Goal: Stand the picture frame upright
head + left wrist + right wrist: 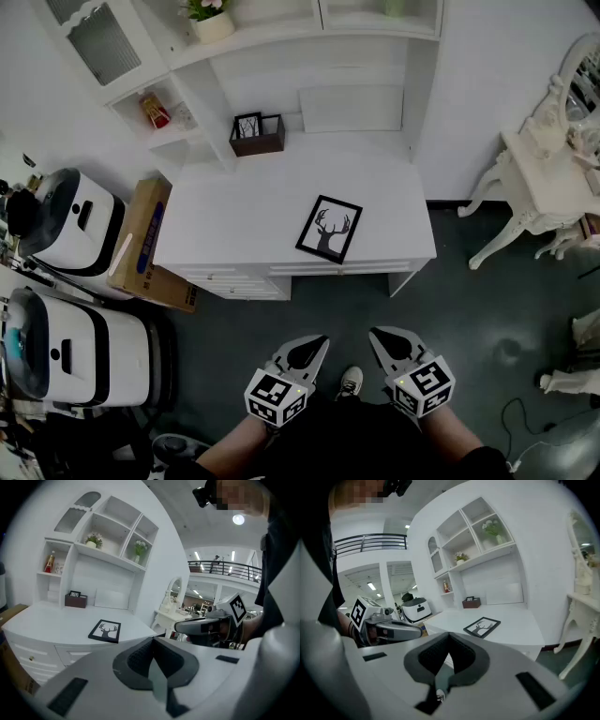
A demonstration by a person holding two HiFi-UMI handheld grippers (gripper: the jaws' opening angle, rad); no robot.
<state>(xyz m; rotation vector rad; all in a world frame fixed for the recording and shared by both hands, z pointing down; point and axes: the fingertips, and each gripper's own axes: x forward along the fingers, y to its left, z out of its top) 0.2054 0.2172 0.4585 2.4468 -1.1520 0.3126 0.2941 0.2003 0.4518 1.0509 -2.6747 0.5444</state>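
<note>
**White desk, seen from above.** A black picture frame with a stag print lies flat and face up near the front right of the top, askew to the front edge. A dark brown open box stands at the back left, against the hutch. On the hutch shelves, a potted plant sits on the upper one and a red bottle in the left side niche. On the dark floor, a cardboard box stands just beside the desk's left end, and a white dressing table stands apart to the right.
</note>
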